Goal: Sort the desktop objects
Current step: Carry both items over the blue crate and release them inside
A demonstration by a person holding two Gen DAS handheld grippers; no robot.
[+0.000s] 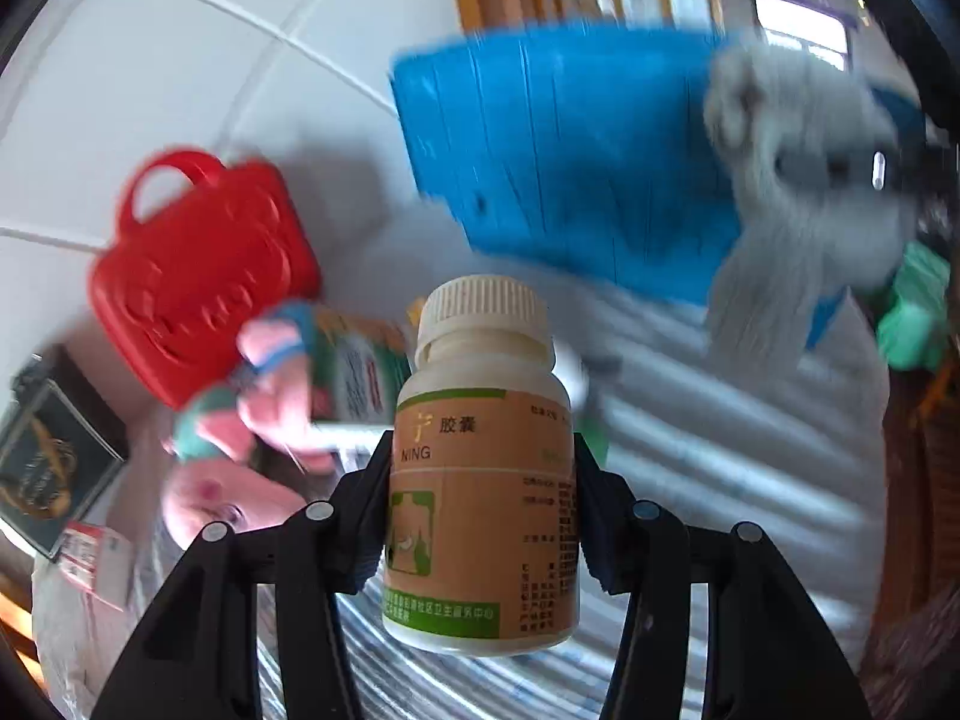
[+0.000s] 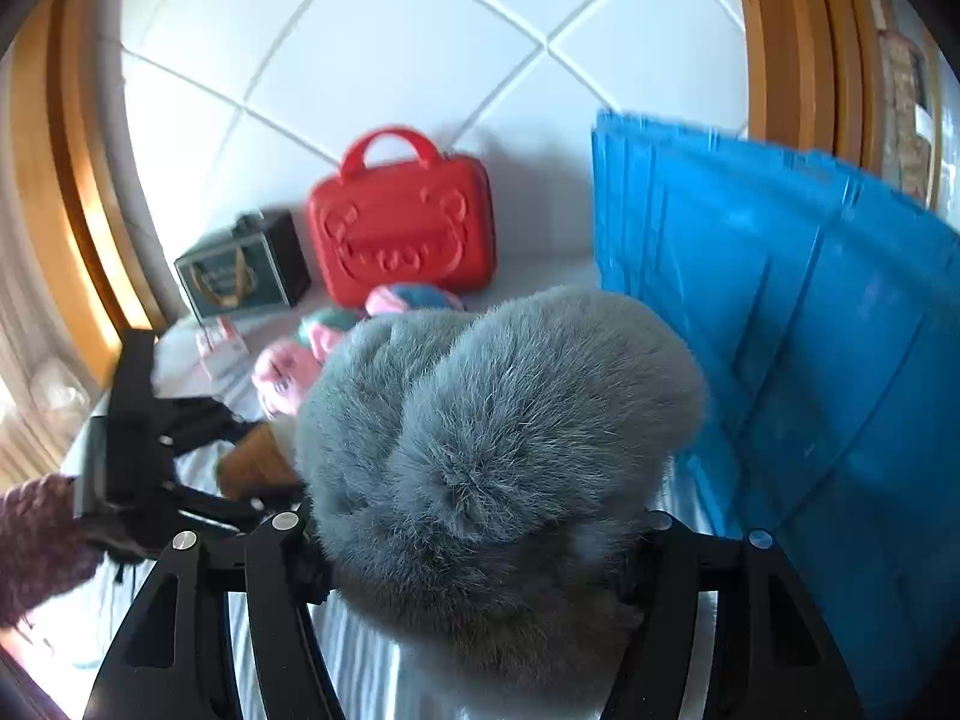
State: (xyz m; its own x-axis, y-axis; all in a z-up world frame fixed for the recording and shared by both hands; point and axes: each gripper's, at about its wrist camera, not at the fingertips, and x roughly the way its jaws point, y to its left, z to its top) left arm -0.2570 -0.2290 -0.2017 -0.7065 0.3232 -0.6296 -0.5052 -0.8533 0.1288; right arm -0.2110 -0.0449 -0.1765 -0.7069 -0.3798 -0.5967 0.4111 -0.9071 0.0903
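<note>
Bottle (image 1: 483,462), white-capped with a tan label, stands upright at the centre of the left wrist view, the left gripper (image 1: 480,516) clamped partway closed on its sides, likely for carrying to the blue bin (image 1: 558,162) at upper right. In the right wrist view, the right gripper (image 2: 474,564) squeezes a grey furry toy (image 2: 492,438) at centre frame, the bin close at its right. A red case (image 2: 402,219) leans against the wall behind.

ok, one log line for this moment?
left gripper: holds pill bottle | right gripper: holds grey plush toy | blue crate: ahead
</note>
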